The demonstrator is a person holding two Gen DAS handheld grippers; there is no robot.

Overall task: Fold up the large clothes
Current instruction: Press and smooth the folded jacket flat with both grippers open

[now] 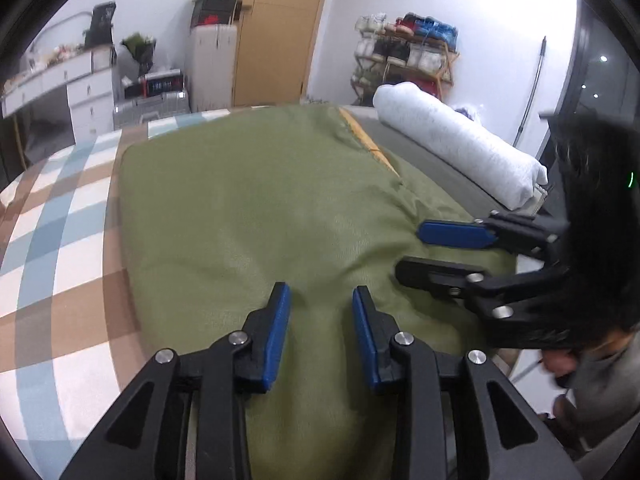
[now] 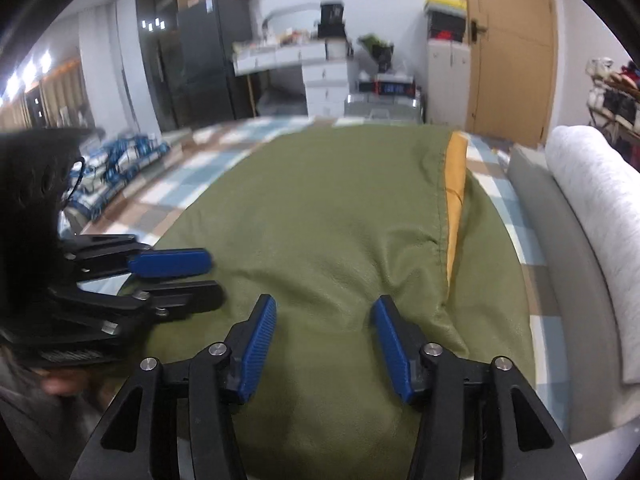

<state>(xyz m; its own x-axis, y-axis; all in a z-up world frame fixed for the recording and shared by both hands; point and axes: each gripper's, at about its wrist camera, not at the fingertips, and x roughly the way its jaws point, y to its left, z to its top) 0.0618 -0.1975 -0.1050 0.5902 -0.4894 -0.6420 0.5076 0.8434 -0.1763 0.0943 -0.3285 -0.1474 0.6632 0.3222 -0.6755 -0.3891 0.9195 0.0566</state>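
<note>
**Green garment flat on bed, both tongs apart**

On the checked bedspread (image 1: 60, 216) lies the olive-green garment (image 1: 260, 208), spread flat (an orange lining strip (image 2: 456, 184) shows along its far right edge). Left tongs (image 1: 322, 296) hover over its near edge, pads apart, nothing between them. Right tongs (image 2: 324, 306) stand just beside, wider apart, likewise empty. A white rolled blanket (image 1: 460, 140) rests at far right.

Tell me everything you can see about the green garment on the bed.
The green garment is olive, matte woven-looking cloth with an orange lining strip along one seam. It lies spread and slightly puffy, softly creased, on the checked bedspread. The left tool and the right tool are over its near end, both open, gripping nothing.
</note>
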